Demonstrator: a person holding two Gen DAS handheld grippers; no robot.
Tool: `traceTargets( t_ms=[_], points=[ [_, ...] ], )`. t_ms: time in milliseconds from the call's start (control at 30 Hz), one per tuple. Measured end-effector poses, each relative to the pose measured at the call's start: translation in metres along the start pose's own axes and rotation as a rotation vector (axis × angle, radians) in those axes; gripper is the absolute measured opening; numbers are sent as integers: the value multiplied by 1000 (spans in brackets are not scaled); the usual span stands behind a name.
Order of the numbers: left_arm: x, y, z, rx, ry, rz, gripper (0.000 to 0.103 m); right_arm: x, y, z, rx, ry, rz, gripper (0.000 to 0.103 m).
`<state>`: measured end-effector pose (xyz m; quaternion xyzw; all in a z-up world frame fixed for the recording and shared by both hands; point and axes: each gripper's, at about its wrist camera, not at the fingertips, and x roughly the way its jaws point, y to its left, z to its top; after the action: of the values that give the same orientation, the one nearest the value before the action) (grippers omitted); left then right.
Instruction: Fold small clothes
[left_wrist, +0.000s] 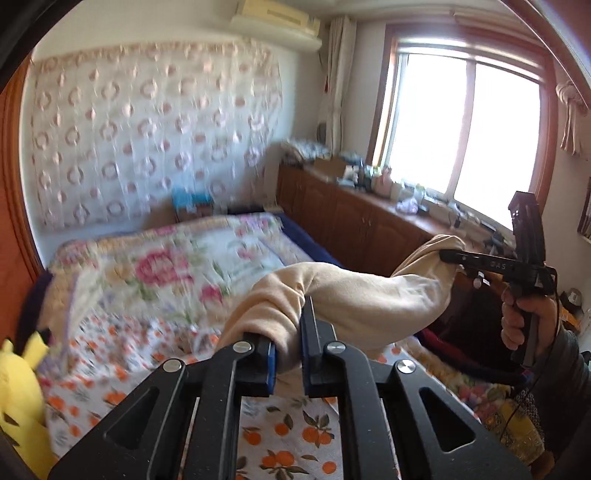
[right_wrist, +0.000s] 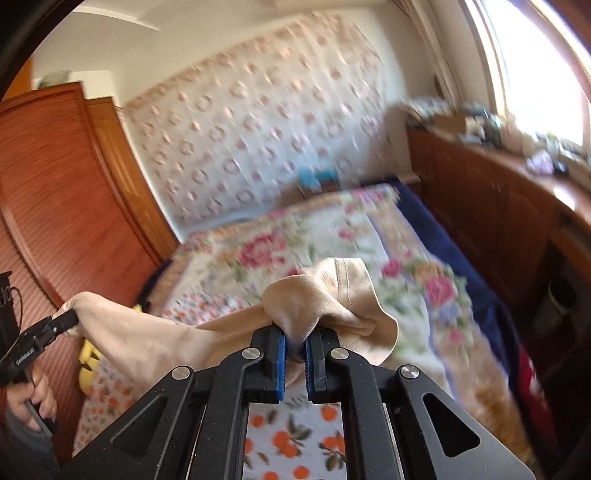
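i see the garment (left_wrist: 354, 295) as soft matt beige cloth. my grippers (right_wrist: 295, 347) look matt black plastic with blue ribbed pads (right_wrist: 281, 365) and shiny metal rivets (right_wrist: 339, 353). the wardrobe (right_wrist: 55, 206) is glossy ribbed wood.

A bedroom in a home.

A bed (left_wrist: 280, 435) with an orange-print sheet and a floral quilt (left_wrist: 177, 273) fills the room. A patterned cloth (left_wrist: 147, 133) hangs on the wall, an air conditioner (left_wrist: 275, 16) above it. Wooden cabinets (left_wrist: 351, 218) with clutter run under a bright window (left_wrist: 461, 125); a wooden wardrobe (right_wrist: 66, 192) stands opposite.
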<state>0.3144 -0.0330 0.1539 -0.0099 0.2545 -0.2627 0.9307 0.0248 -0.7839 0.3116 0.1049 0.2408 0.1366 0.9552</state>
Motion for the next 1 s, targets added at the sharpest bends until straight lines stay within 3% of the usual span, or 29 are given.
traceTargets(
  t_ms=[167, 333, 500, 567, 633, 733, 900, 1000],
  points=[
    [-21, 18, 14, -2, -17, 53, 11, -19, 35, 20, -67, -29, 36, 7],
    [-17, 55, 33, -41, -38, 127, 11, 16, 57, 40, -93, -32, 49, 7],
    [-51, 70, 41, -34, -104, 171, 11, 27, 51, 43, -99, -101, 116, 7],
    [-66, 68, 21, -8, -93, 192, 11, 24, 46, 17, -106, -90, 155, 7],
    [-77, 66, -20, 8, -45, 207, 11, 26, 35, -21, -109, -40, 193, 7],
    [-83, 68, -92, -29, 55, 189, 11, 39, 15, -110, -96, 97, 237, 7],
    [-64, 65, -231, -149, 270, 171, 11, 74, -16, -230, -40, 300, 210, 7],
    [-65, 64, -269, -208, 297, 170, 11, 82, -25, -257, -46, 338, 177, 7]
  ],
)
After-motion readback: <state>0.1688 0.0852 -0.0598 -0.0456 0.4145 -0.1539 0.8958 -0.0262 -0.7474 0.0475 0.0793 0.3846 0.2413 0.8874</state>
